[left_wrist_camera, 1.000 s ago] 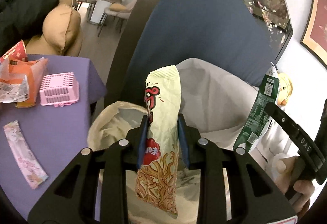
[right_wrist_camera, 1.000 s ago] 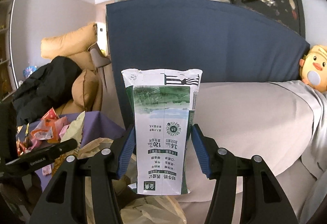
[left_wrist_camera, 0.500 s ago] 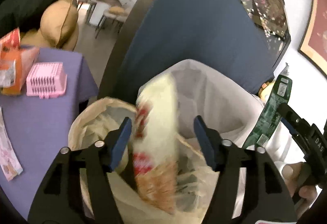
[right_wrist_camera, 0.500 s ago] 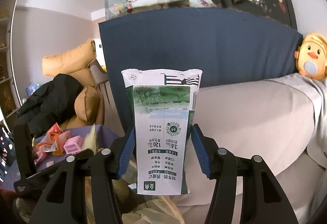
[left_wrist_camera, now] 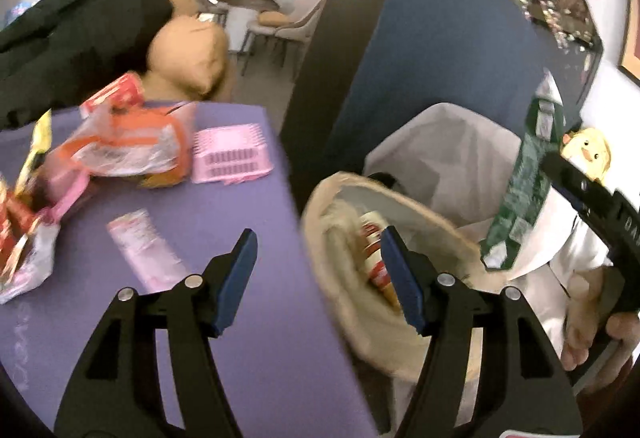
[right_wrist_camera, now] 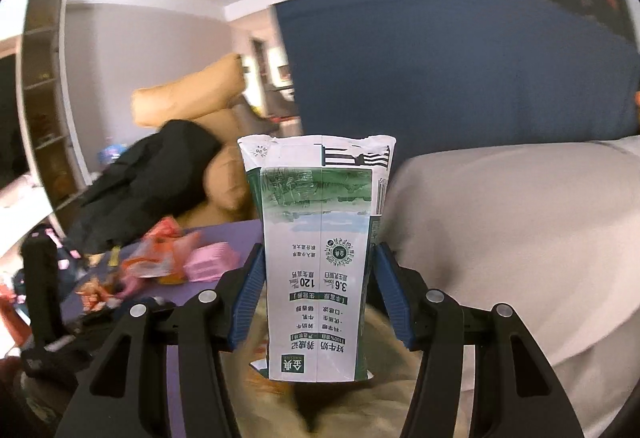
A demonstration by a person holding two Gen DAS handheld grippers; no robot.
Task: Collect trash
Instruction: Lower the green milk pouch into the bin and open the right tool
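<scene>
Purple table [left_wrist_camera: 248, 338] strewn with snack litter

On it: a pink slatted basket [left_wrist_camera: 231, 154] at twelve o'clock, an orange-and-clear wrapper [left_wrist_camera: 128, 150] touching it at eleven, a pink sachet [left_wrist_camera: 144, 248] near the middle, and crumpled red and pink packets [left_wrist_camera: 24, 238] at nine.

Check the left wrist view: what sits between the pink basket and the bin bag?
Only bare purple tabletop between the pink basket and the bin bag.
</scene>
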